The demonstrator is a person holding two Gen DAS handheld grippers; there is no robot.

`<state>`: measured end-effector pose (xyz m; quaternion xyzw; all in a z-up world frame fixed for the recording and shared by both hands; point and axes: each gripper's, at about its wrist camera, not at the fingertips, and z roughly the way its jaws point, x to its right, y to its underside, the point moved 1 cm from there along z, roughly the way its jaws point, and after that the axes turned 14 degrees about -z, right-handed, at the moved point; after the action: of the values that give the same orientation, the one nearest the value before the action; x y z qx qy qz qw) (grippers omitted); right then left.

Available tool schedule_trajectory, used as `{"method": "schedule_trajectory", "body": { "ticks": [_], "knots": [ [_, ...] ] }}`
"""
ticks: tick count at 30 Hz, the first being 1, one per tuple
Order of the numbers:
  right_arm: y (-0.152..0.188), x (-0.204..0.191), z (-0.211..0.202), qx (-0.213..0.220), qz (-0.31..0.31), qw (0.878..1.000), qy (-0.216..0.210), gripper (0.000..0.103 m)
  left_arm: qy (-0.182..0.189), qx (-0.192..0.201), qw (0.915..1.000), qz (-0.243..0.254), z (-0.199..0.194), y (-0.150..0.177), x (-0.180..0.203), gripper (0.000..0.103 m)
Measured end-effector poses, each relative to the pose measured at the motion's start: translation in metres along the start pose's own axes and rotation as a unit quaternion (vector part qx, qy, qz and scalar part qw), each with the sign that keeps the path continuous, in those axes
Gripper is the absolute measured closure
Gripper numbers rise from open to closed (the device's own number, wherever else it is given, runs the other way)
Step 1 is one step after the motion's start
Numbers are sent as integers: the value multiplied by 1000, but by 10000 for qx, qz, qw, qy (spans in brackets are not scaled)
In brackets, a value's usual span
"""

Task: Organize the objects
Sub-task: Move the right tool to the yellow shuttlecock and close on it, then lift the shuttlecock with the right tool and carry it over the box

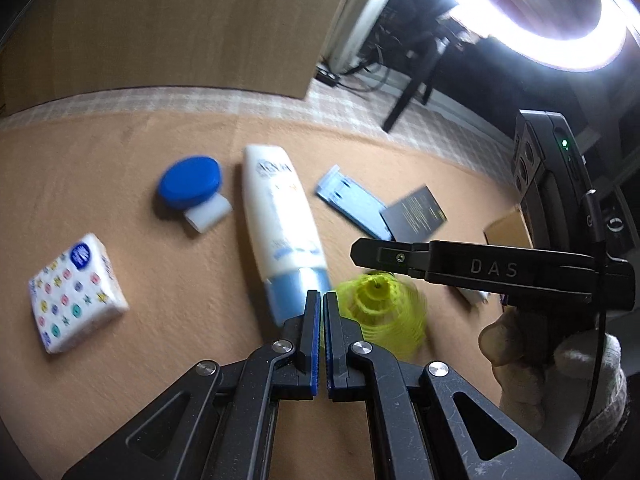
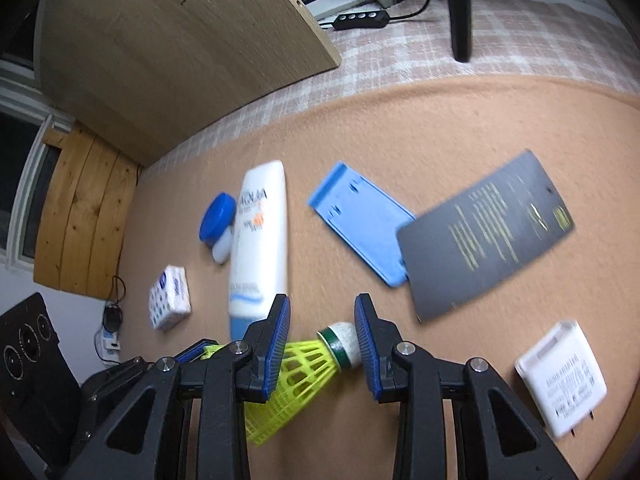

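Observation:
A yellow shuttlecock [image 2: 304,376] with a white cork tip lies on the tan mat, between the fingers of my open right gripper [image 2: 322,344]; the jaws stand wide apart around it. In the left wrist view the shuttlecock [image 1: 380,312] looks blurred, under the right gripper's finger [image 1: 400,256]. My left gripper [image 1: 322,340] is shut and empty, just left of the shuttlecock. A white lotion bottle [image 1: 280,224] lies ahead of it, also in the right wrist view [image 2: 260,240].
On the mat lie a tissue pack [image 1: 76,292], a blue-lidded jar [image 1: 190,186], a blue plastic plate [image 2: 360,224], a black card [image 2: 488,232] and a white charger [image 2: 560,380]. A wooden board [image 2: 180,48] stands behind. A ring light [image 1: 552,12] glares at the upper right.

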<state>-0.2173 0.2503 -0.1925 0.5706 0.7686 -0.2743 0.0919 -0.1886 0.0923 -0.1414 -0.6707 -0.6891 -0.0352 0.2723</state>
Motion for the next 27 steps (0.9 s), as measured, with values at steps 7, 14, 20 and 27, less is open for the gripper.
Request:
{"method": "schedule_trajectory", "body": {
  "ticks": [7, 14, 20, 27],
  "knots": [
    [30, 5, -5, -58, 51, 9999, -69, 72, 61, -255, 9996, 129, 6, 29, 9, 102],
    [56, -4, -14, -55, 30, 9999, -120, 72, 134, -460, 9988, 116, 8, 56, 10, 102],
    [80, -14, -23, -78, 23, 9996, -277, 73, 241, -620, 9977, 117, 4, 83, 8, 102],
    [102, -25, -36, -129, -318, 9985, -424, 73, 117, -446, 9989, 120, -15, 95, -4, 102]
  ]
}}
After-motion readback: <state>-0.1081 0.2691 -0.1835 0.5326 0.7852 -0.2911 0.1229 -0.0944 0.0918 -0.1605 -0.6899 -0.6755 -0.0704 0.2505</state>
